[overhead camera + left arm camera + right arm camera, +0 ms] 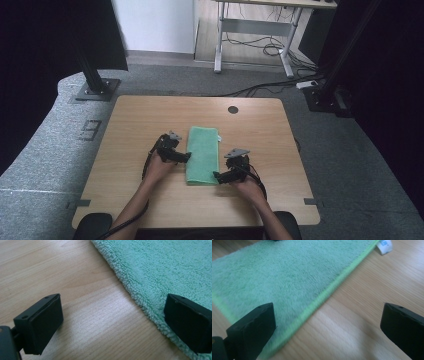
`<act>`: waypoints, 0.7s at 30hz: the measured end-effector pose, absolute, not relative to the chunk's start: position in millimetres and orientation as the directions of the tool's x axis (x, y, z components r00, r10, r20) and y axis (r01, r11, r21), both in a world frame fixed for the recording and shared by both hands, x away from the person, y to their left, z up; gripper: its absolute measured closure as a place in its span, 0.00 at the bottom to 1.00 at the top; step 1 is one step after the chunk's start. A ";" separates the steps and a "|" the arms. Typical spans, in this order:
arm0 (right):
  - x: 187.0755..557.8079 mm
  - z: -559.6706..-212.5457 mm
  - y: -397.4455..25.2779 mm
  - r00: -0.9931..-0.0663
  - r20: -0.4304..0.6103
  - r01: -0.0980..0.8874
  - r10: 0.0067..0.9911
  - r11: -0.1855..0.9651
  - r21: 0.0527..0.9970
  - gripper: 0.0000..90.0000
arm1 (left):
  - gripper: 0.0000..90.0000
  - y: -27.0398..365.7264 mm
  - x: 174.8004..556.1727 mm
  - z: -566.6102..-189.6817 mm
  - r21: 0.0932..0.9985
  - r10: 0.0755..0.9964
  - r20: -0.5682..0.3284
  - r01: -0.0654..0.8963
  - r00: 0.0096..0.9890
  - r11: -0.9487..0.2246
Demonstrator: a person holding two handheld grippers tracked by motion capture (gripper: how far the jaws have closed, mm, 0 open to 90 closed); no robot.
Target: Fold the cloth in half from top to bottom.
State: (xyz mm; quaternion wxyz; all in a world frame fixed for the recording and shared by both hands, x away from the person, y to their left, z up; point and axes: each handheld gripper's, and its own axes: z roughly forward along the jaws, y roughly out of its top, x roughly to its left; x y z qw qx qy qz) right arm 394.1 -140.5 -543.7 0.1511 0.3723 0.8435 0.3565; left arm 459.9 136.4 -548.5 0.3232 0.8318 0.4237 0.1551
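A green folded towel (203,154) lies flat in the middle of the wooden table (150,115), long side running away from me. My left gripper (186,158) is open at the towel's left edge; in the left gripper view (112,322) one jaw is over bare wood and the other over the fluffy towel (162,270) edge. My right gripper (218,176) is open at the towel's near right corner; in the right gripper view (327,327) its jaws straddle the stitched hem of the towel (287,277), and a white label (385,245) sticks out at the far corner.
A round dark grommet (233,109) sits in the table near its far edge. Black stand bases (95,90) stand on the grey carpet beyond the table, with cables and a desk frame (255,30) farther back.
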 end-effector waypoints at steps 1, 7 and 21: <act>396.2 -545.0 -137.9 -0.679 0.005 0.520 0.734 0.477 0.709 0.00 | 0.03 136.4 459.1 -548.6 0.670 0.804 -0.017 0.604 0.594 -0.432; 400.0 -551.8 -133.1 -0.683 0.010 0.532 0.730 0.488 0.692 0.01 | 0.03 137.4 455.2 -548.7 0.670 0.801 -0.016 0.601 0.598 -0.435; 369.9 -551.1 -131.4 -0.714 0.008 0.512 0.700 0.514 0.689 0.03 | 0.03 141.8 424.4 -548.8 0.670 0.781 -0.019 0.588 0.624 -0.453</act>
